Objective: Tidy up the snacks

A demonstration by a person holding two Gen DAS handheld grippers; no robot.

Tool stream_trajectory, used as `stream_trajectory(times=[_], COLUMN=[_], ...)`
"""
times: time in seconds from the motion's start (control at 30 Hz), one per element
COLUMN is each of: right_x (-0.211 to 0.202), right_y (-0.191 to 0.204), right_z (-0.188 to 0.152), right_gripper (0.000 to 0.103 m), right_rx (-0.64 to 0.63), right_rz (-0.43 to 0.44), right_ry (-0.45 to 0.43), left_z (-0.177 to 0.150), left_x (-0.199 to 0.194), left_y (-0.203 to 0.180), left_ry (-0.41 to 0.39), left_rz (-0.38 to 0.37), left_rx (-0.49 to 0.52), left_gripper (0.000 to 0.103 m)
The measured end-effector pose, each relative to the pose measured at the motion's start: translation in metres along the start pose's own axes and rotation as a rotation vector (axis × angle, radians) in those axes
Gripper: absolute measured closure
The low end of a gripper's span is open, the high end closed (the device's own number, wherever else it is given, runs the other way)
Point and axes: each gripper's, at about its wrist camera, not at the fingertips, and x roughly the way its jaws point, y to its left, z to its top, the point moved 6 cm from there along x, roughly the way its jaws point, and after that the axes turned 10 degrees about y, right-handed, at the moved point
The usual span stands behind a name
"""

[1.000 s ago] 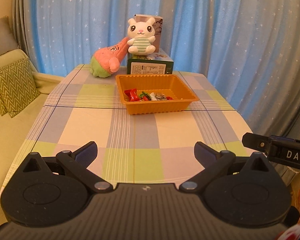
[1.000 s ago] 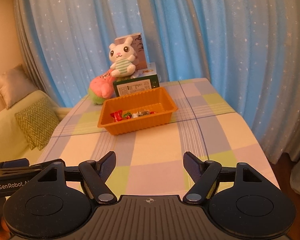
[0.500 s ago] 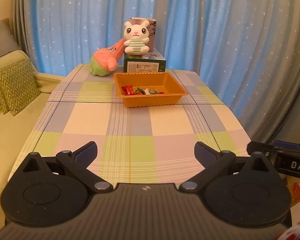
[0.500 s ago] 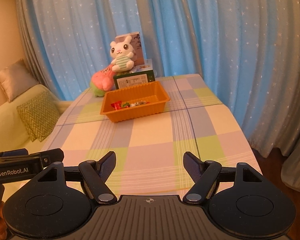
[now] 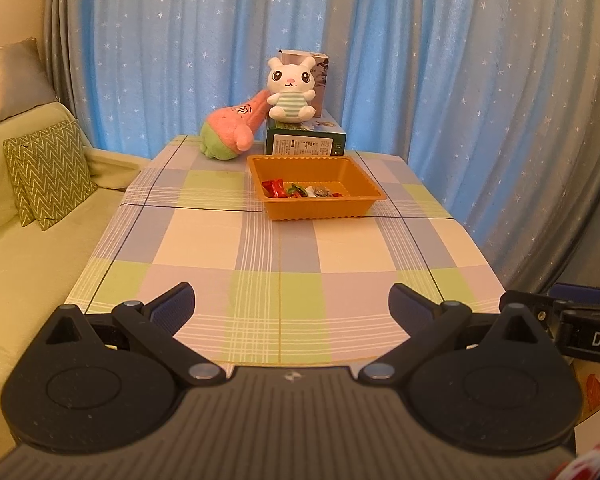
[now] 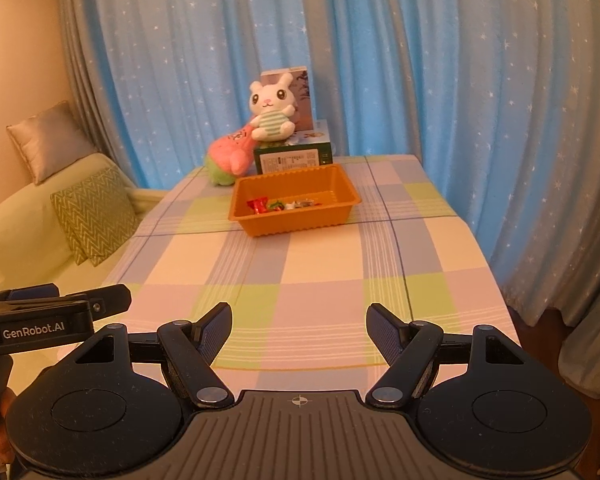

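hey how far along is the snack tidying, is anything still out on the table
Done: wrapped snacks lie together in the orange tray; no loose snack shows on the checked tablecloth. In hand: nothing; the left gripper and right gripper are both open and empty, near the table's front edge. Left: apparently nothing, though spots behind the plush toys are hidden.

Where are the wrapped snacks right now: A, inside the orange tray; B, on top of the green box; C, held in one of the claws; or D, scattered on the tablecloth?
A: the wrapped snacks lie along the near side of the orange tray, while the checked tablecloth in front of it is bare and both claws stand open with nothing between them.
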Motion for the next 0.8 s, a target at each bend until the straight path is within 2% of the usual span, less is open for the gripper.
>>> stream_trajectory(times=[0.8], right_x=[-0.011], right_y=[0.004], right_z=[-0.003], right_gripper=[0.029], right_rx=[-0.001], right_rz=[0.009], right_ry=[-0.022], left_z=[-0.005], left_x=[-0.008], left_y=[-0.003], left_ry=[-0.001], left_rz=[0.003], left_rx=[0.013], left_gripper=[0.000])
